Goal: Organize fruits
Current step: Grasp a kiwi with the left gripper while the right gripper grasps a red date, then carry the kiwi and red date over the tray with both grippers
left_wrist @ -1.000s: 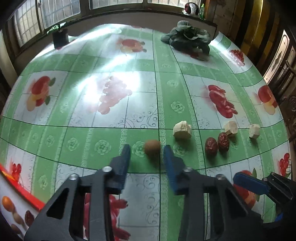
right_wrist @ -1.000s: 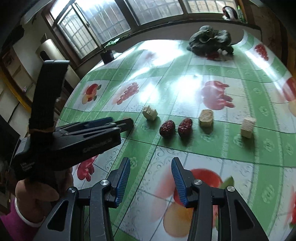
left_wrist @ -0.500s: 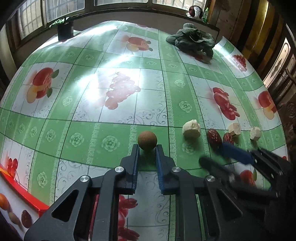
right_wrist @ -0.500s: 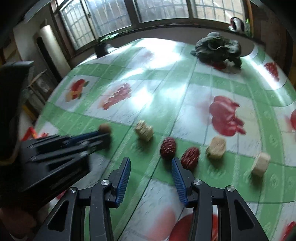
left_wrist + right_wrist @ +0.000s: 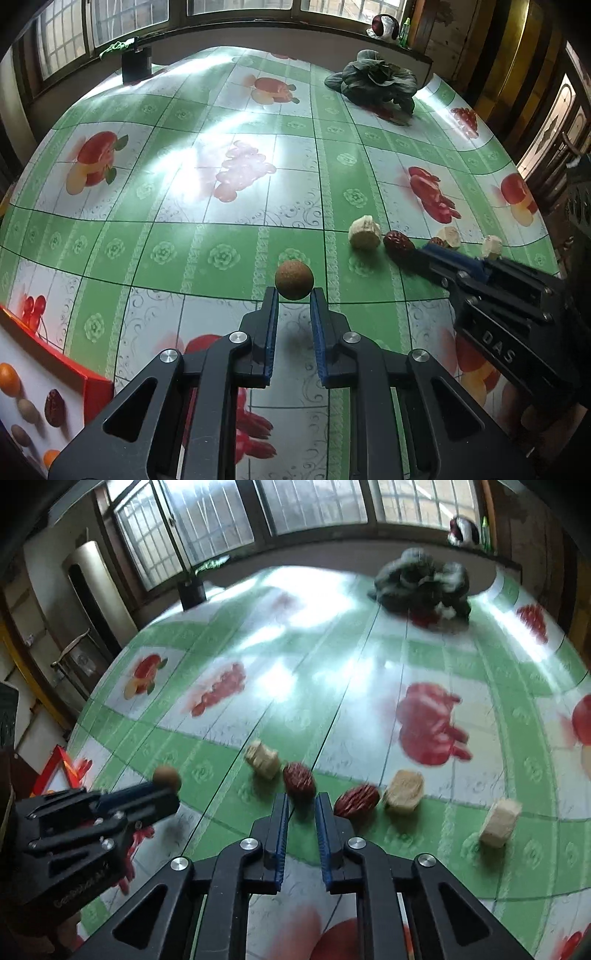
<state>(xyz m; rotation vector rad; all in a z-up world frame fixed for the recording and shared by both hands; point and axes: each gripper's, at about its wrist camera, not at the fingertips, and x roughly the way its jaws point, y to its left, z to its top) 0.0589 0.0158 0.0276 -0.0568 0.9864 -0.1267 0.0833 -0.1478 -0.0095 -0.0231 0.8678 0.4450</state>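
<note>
Grippers first: our left gripper (image 5: 293, 295) clamped on brown round fruit (image 5: 294, 280) at fingertips, lifted clear of tablecloth (image 5: 229, 254). Our right gripper (image 5: 300, 803) narrowly parted, tips either side of nearer red date (image 5: 299, 782), not closed on it. Second date (image 5: 357, 800) and three pale chunks in row beside. We see broad free cloth beyond toward leafy greens (image 5: 376, 79). Red-edged tray (image 5: 55, 365) at near left edge. Lettering "DAS" legible on right gripper body.

"DAS" (white letters) on the right claw (image 5: 424, 251) body.
</note>
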